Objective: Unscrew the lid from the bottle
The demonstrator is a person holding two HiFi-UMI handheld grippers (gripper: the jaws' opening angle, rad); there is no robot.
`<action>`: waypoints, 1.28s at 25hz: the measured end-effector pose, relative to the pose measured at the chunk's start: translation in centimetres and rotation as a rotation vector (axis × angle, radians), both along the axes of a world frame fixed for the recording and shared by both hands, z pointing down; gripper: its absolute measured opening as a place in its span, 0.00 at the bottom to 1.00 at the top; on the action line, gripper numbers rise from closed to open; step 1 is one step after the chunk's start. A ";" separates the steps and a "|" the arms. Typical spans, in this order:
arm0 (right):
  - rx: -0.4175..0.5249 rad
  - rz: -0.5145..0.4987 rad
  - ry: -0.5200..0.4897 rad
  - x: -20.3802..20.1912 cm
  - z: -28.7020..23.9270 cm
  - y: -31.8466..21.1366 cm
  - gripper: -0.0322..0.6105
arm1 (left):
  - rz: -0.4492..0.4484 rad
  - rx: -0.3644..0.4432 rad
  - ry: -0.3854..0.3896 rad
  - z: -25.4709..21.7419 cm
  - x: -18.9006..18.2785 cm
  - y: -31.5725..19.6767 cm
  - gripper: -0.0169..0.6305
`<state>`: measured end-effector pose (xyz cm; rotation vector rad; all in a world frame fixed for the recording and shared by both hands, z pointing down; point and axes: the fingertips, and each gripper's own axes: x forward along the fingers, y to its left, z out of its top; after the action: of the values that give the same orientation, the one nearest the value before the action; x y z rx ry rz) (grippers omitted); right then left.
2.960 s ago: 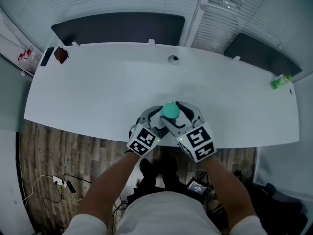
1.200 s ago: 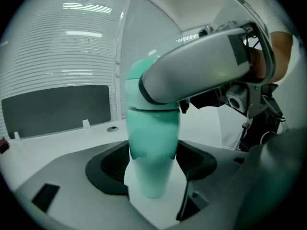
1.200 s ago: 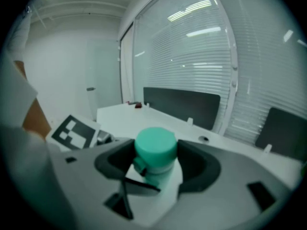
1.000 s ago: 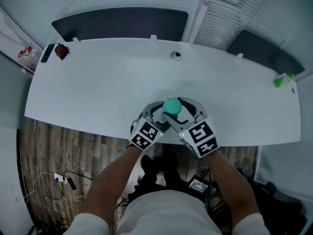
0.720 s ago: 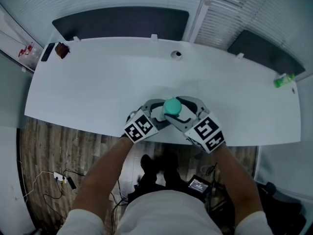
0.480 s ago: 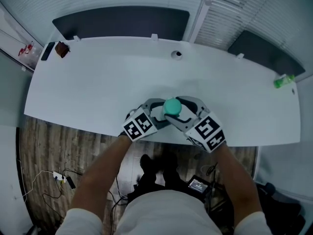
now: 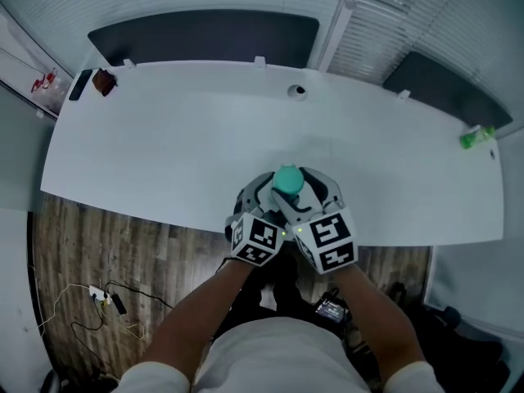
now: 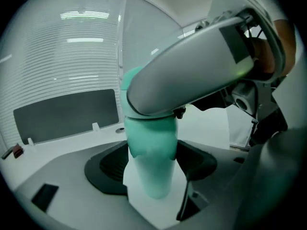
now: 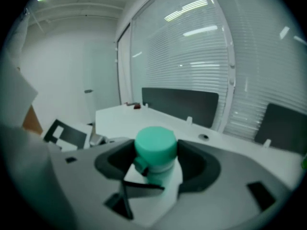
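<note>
A pale teal bottle [image 7: 285,188] stands near the table's front edge, topped by a teal screw lid [image 7: 287,178]. My left gripper [image 7: 264,196] is shut on the bottle's body [image 8: 151,152], whose sides touch both dark pads in the left gripper view [image 8: 151,164]. My right gripper [image 7: 313,193] comes in from the right and is shut on the lid [image 9: 155,145], which sits between its pads [image 9: 156,163]. In the left gripper view the right gripper's grey body [image 8: 192,75] crosses over the bottle's top and hides the lid.
The white table [image 7: 164,146] has its front edge just under both grippers. A green object [image 7: 473,136] lies at the far right end, a phone [image 7: 80,86] and a small dark item [image 7: 102,82] at the far left. A cable hole [image 7: 296,91] sits at the back.
Both marker cubes have swung inward and toward the person, so they now sit close together. The bottle has stayed in place with both grippers still on it.
</note>
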<state>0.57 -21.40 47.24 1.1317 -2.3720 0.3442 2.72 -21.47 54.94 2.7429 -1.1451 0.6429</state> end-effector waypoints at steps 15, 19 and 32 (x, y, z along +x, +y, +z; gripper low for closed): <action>-0.019 -0.301 -0.115 0.0 -0.1 0.2 0.51 | 0.274 -0.037 0.050 -0.2 0.6 0.1 0.51; -0.060 -0.390 -0.209 0.0 -0.3 0.3 0.51 | 0.332 -0.056 0.062 -0.1 0.6 0.4 0.51; -0.123 -0.594 -0.198 -0.1 -0.4 0.4 0.50 | 0.380 -0.072 0.052 0.1 0.7 0.4 0.51</action>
<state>0.44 -20.95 46.80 0.3140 -2.6758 0.3936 3.46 -21.06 55.04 2.9159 -0.5777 0.6288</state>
